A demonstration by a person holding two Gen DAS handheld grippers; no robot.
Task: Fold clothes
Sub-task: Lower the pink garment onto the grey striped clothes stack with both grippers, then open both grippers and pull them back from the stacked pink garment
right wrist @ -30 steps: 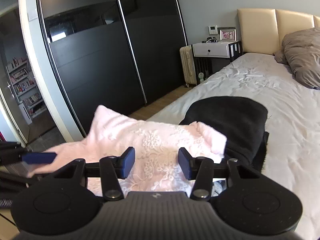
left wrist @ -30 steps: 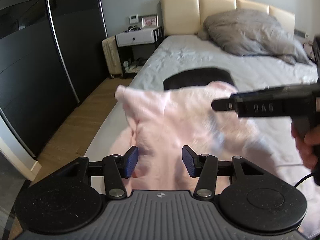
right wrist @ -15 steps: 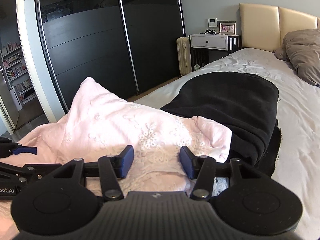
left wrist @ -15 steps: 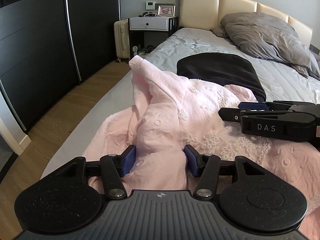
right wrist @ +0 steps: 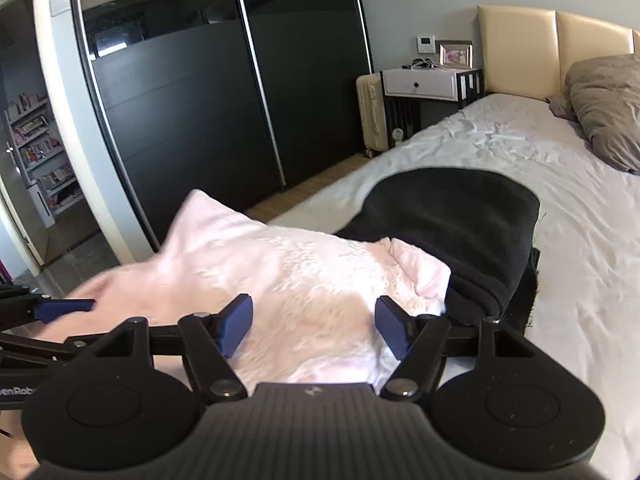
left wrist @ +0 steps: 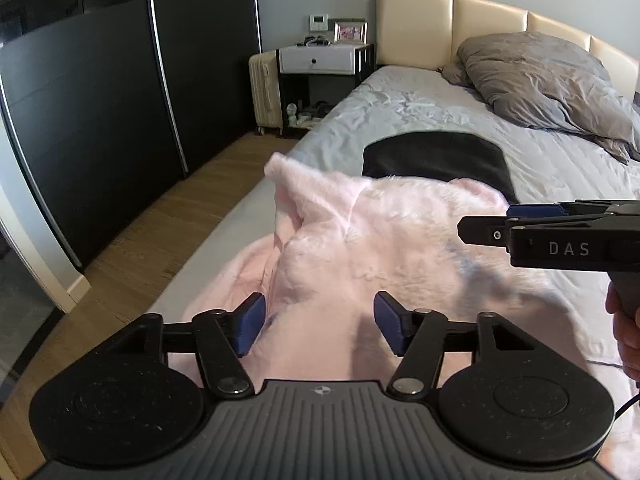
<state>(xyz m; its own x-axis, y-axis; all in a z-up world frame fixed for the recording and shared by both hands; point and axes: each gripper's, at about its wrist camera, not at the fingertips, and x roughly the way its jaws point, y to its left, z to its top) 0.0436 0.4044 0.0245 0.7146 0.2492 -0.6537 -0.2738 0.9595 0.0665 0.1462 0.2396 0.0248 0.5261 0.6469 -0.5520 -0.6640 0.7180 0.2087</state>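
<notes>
A pink embroidered garment [left wrist: 380, 240] lies bunched at the near edge of the bed [left wrist: 540, 168], blurred with motion. Beyond it lies a folded black garment [left wrist: 432, 156]. My left gripper [left wrist: 320, 326] hangs over the pink cloth. Its jaws are opening, and cloth sits between the blue pads without being pinched. In the right wrist view, my right gripper [right wrist: 314, 330] is over the pink garment [right wrist: 288, 272], next to the black garment [right wrist: 460, 216]. Its jaws are opening too, with the cloth loose between them. The right gripper [left wrist: 520, 220] also reaches in from the right of the left wrist view.
A grey duvet [left wrist: 548, 80] is piled at the headboard. A white nightstand [left wrist: 320, 60] and a cream suitcase [left wrist: 264, 92] stand beside the bed. Dark sliding wardrobe doors [left wrist: 100, 100] line the left, with wooden floor [left wrist: 140, 240] between. A person's hand [left wrist: 624, 320] holds the right gripper.
Both grippers dipped toward the bed half a second ago and have come back up. Both pairs of jaws stand wider apart now, and the pink cloth no longer looks pinched.
</notes>
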